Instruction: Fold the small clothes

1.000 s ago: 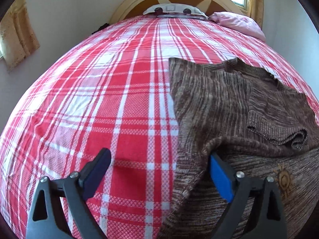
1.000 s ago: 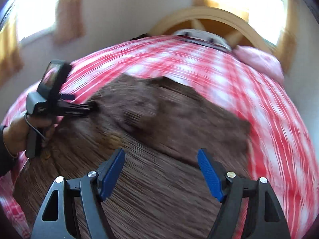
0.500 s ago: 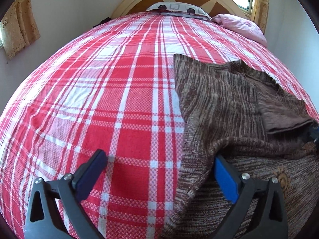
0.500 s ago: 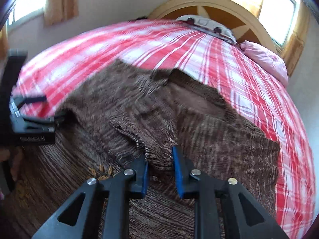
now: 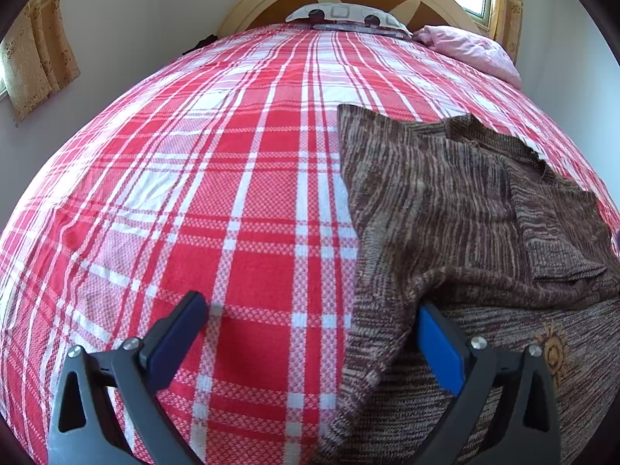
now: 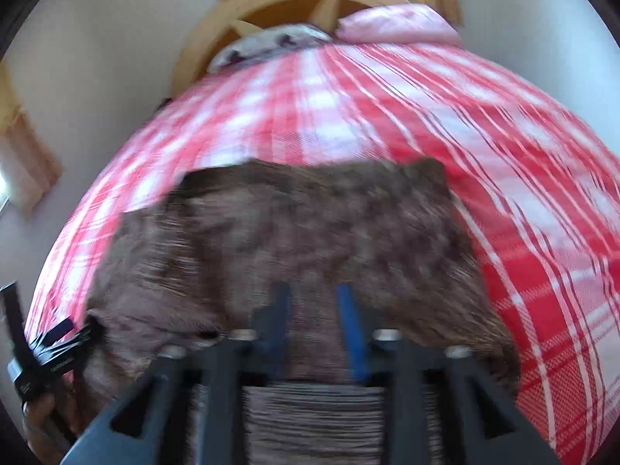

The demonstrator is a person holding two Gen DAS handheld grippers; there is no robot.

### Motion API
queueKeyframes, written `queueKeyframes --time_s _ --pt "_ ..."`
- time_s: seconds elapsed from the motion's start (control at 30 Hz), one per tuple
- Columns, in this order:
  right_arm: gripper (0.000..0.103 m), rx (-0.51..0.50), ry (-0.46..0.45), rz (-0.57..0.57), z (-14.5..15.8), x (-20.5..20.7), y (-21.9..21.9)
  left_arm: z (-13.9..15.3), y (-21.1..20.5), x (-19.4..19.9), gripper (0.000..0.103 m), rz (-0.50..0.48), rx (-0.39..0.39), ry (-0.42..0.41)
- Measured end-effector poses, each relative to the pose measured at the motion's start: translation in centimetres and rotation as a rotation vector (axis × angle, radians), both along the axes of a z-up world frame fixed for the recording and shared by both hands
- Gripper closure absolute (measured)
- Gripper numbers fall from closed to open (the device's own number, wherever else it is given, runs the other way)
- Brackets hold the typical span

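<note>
- Over at nine o'clock on the red plaid bed (image 5: 240,193), the left gripper (image 5: 310,329) stood wide apart, one finger tucked under the brown sweater's (image 5: 445,201) edge.
- Toward three o'clock, the right gripper (image 6: 316,321) had its fingers drawn close on a sweater fold; blur hid the grip itself.
- Carrying that fold flat and level looked wisest.
- I counted one sweater, two grippers, two pillows (image 5: 465,46).

A bed (image 5: 240,201) in red-and-white plaid carries a brown knit sweater (image 5: 445,201) and two pillows (image 5: 469,48).
</note>
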State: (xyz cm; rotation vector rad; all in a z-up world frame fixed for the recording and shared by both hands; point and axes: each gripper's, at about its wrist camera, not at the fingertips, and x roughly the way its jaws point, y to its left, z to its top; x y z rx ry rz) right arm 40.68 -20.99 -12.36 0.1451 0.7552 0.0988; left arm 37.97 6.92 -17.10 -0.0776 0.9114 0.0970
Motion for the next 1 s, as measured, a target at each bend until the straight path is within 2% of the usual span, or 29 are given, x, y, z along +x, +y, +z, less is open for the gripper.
queueKeyframes --time_s 0.03,0.07,0.13,0.17,0.23,0.3,0.33,0.37,0.4,0.43,0.47,0.5,0.6,0.73,0.83,0.9,0.93,0.97,1.0 --pt "0.024 -0.026 -0.048 0.081 0.9 -0.4 2.2 0.0 0.0 0.0 0.0 0.0 -0.002 0.0" --pt "0.024 -0.06 -0.068 0.161 1.4 -0.6 4.3 0.0 0.1 0.0 0.0 0.0 -0.004 0.0" --pt "0.024 -0.227 -0.096 0.289 1.5 -1.0 9.3 0.0 0.0 0.0 0.0 0.0 -0.003 -0.001" --pt "0.024 -0.307 -0.099 0.317 1.2 -0.9 11.3 0.0 0.1 0.0 0.0 0.0 -0.004 -0.001" --pt "0.025 -0.351 -0.069 0.34 0.3 -0.1 13.3 0.0 0.0 0.0 0.0 0.0 -0.006 -0.001" --pt "0.025 -0.385 0.005 0.319 -1.5 1.8 14.2 0.0 0.1 0.0 0.0 0.0 -0.009 0.0" --pt "0.035 -0.395 0.038 0.322 -2.4 2.7 13.9 0.0 0.1 0.0 0.0 0.0 -0.01 0.001" --pt "0.048 -0.406 0.068 0.323 -3.3 3.3 13.9 0.0 0.1 0.0 0.0 0.0 -0.012 0.001" --pt "0.052 -0.42 0.092 0.319 -4.0 3.7 13.8 0.0 0.1 0.0 0.0 0.001 -0.012 0.0" --pt "0.059 -0.394 0.072 0.313 -3.7 3.6 13.4 0.0 0.1 -0.1 0.0 0.003 -0.014 -0.001" --pt "0.081 -0.381 0.062 0.3 -3.4 3.5 13.0 0.0 0.2 -0.1 0.0 0.005 -0.018 -0.003" --pt "0.086 -0.363 0.05 0.287 -2.8 3.4 12.5 0.0 0.2 -0.1 0.0 0.005 -0.02 -0.004" --pt "0.092 -0.306 0.006 0.245 -0.8 3.4 10.5 0.0 0.3 -0.2 0.0 0.005 -0.02 -0.004" --pt "0.092 -0.258 0.024 0.168 0.3 4.6 7.1 0.0 0.3 -0.3 0.0 0.004 -0.02 -0.004" --pt "0.092 -0.247 0.048 0.035 -0.1 6.0 3.4 0.0 0.3 -0.3 0.0 0.004 -0.02 -0.004" --pt "0.091 -0.264 0.099 -0.054 -1.0 6.7 1.2 0.0 0.3 -0.2 0.0 0.003 -0.021 -0.004" --pt "0.086 -0.266 0.126 -0.088 -1.6 6.9 0.2 0.0 0.3 -0.2 0.0 0.003 -0.02 -0.004" --pt "0.076 -0.256 0.137 -0.108 -1.9 6.7 -0.6 0.0 0.4 -0.2 0.0 0.003 -0.02 -0.004" --pt "0.071 -0.232 0.131 -0.106 -1.9 6.1 -1.0 0.0 0.4 -0.2 0.0 0.004 -0.021 -0.005"
